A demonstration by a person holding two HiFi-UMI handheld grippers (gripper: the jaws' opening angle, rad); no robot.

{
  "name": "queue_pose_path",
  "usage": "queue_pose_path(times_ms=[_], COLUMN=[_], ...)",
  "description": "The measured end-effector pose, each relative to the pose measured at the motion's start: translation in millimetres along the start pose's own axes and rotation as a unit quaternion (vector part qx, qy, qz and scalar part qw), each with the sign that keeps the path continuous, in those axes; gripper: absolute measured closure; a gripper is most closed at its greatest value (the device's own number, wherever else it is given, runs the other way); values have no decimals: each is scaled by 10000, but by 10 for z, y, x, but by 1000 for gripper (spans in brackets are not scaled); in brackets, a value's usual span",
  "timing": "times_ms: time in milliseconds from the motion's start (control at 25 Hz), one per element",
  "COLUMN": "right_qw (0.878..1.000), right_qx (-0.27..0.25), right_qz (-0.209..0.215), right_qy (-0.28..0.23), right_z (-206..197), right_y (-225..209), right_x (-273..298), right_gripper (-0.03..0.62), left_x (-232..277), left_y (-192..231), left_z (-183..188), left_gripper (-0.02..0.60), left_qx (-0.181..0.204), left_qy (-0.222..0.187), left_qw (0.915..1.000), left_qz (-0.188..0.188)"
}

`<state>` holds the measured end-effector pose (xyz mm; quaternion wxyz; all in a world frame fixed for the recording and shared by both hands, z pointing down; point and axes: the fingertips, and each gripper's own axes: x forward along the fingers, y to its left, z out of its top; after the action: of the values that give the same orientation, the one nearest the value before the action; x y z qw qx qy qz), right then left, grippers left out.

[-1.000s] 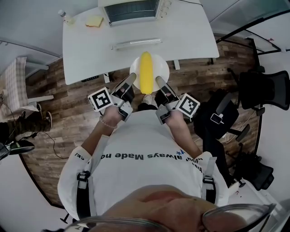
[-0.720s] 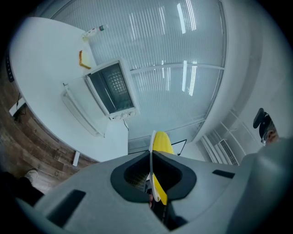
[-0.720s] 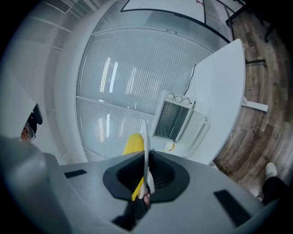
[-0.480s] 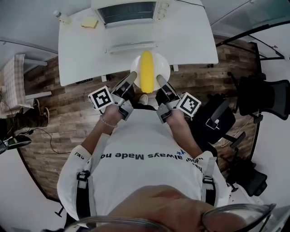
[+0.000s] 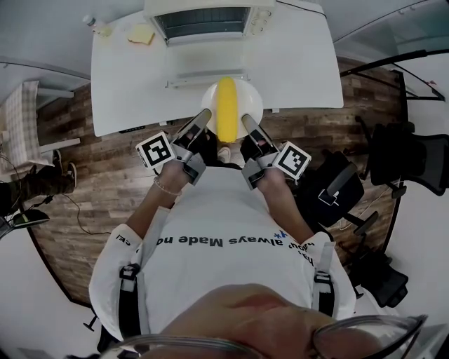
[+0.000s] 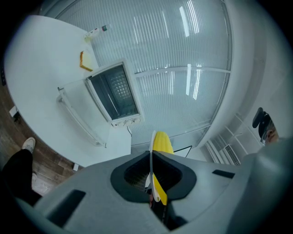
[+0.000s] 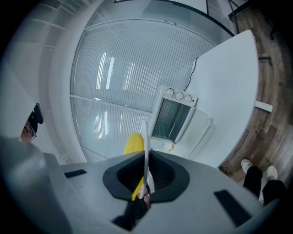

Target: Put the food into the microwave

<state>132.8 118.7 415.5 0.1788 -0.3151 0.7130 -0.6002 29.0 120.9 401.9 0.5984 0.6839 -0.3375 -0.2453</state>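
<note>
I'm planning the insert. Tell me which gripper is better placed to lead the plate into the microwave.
Left, marginally: the left gripper and right gripper both clamp the plate rim, but the open microwave sits slightly toward the left.

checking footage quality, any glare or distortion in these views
Head view: evenly lit, fisheye bows the table edges. Left gripper view: dark vignetted corners, light streaks glare on the ribbed wall. Right gripper view: same streaks, plate seen edge-on.

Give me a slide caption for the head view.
Left gripper and right gripper hold a white plate of yellow food in front of the open microwave.
</note>
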Motion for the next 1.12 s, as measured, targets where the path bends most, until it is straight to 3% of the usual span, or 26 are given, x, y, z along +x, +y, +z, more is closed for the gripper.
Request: queue_pose_path(times_ms=[320, 560, 800, 1000, 1120], right_qw=[9999, 9999, 9996, 9994, 9994], right_qx=[-42, -36, -161, -204, -167], right_qz=[-21, -39, 96, 194, 167], right_qy=[88, 155, 224, 225, 256], right_z=[256, 401, 454, 467, 468], right_y=[21, 26, 178, 259, 228], right_x=[623, 1518, 1733, 1721, 1928], right_gripper=[569, 569, 569, 569, 569], left_x=[238, 393, 379, 383, 388], left_y=[98, 313, 244, 125, 225], left_z=[615, 1454, 1703, 1691, 1886], left_gripper=[563, 563, 563, 563, 563], left_qx=[112, -2, 267, 166, 232], left_qy=[-42, -130, -193, -287, -259], left_qw=[9999, 9999, 9994, 9994, 9994], left_qz=[36, 48, 51, -89, 5])
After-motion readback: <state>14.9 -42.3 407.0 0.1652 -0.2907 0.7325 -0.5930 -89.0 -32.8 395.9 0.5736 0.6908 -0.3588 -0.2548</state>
